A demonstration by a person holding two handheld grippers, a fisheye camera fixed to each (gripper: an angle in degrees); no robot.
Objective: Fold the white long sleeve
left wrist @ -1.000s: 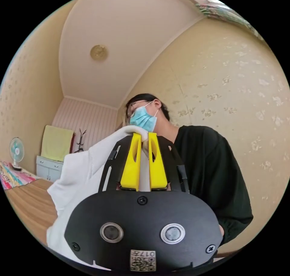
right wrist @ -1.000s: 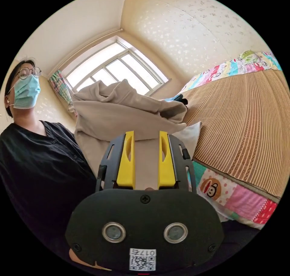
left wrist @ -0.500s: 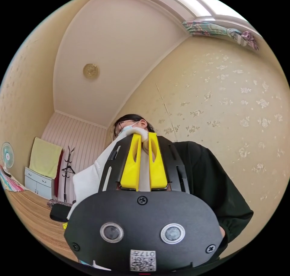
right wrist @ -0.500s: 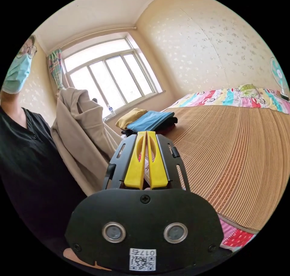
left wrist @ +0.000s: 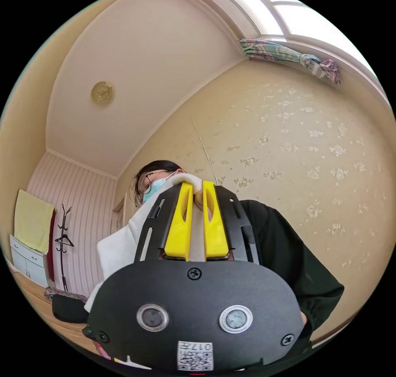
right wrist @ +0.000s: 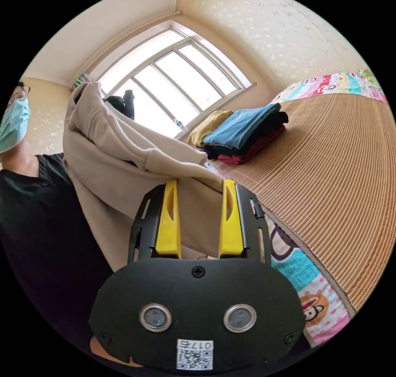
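Note:
My left gripper (left wrist: 198, 186) is shut on a fold of the white long sleeve (left wrist: 119, 245), which bunches over the jaw tips and hangs down to the left of them. In the right gripper view the same garment (right wrist: 123, 154) looks cream against the window light. It hangs in a big drape from the upper left, where a dark shape (right wrist: 123, 101), perhaps the other gripper, holds it up. My right gripper (right wrist: 200, 184) is open, jaws wide apart, with the garment's lower edge lying across the gap and neither jaw pressing on it.
A person in a black top (left wrist: 284, 245) stands close behind both grippers. A bed with a bamboo mat (right wrist: 330, 167) and a cartoon-print quilt (right wrist: 305, 286) lies to the right. A stack of folded clothes (right wrist: 243, 134) sits by the window (right wrist: 173, 84). A coat rack (left wrist: 64, 237) stands far left.
My right gripper's jaws were shut half a second ago and now stand open by the hanging garment. The left gripper kept its grip while both cameras turned.

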